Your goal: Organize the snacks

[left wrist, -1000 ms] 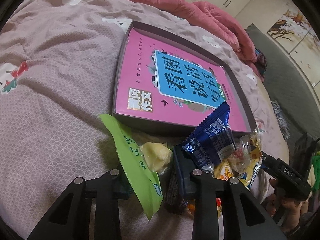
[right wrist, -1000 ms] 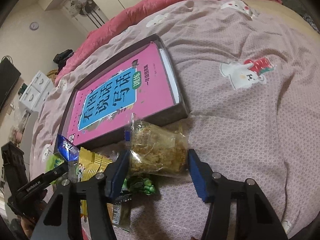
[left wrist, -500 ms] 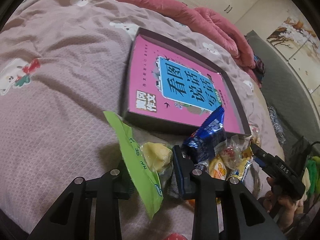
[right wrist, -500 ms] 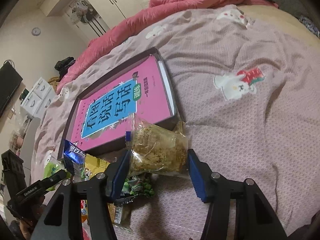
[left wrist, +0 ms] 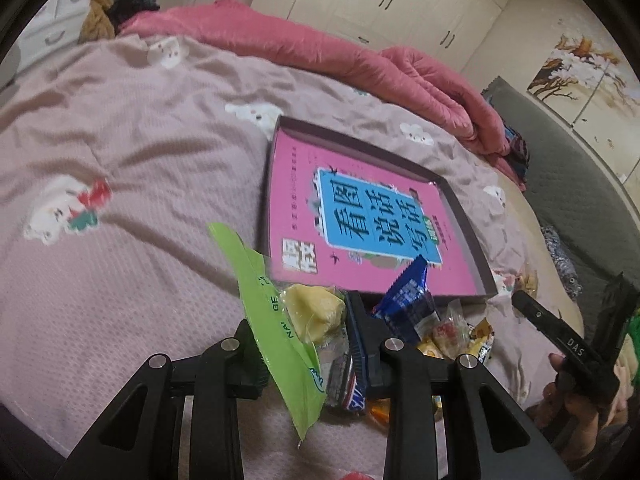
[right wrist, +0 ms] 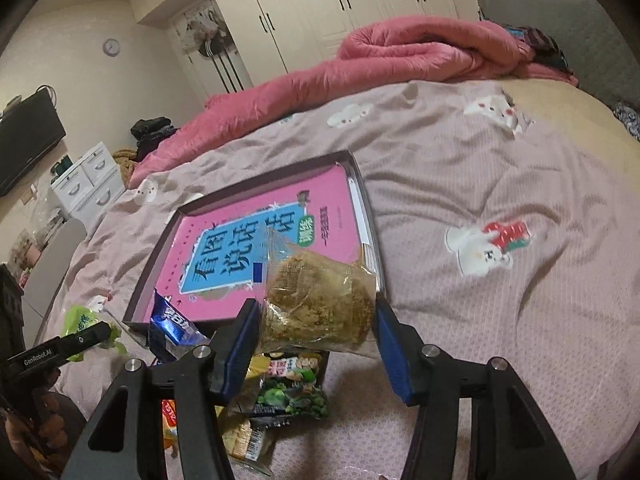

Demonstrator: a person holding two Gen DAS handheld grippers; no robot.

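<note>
My left gripper (left wrist: 306,332) is shut on a green packet (left wrist: 272,312) with a yellow pastry showing through its clear part, held just above the bed. My right gripper (right wrist: 316,340) is shut on a clear packet of brown crumbly snack (right wrist: 316,296), lifted in front of the box. A shallow dark box (left wrist: 464,216) lies on the bedspread with a pink book (left wrist: 360,220) inside. Between me and the box sits a pile of loose snacks: a blue packet (left wrist: 408,304), small clear and yellow ones (left wrist: 444,332), and a green pea packet (right wrist: 292,392).
A pink quilt (right wrist: 420,44) lies rolled along the far side of the bed. A grey headboard (left wrist: 580,184) stands at the right, white drawers (right wrist: 88,180) and wardrobes beyond. The lilac bedspread (right wrist: 500,168) spreads wide around the box.
Both grippers have risen with their packets still held. The snack pile and the box now sit lower and farther off, and more of the room shows.
</note>
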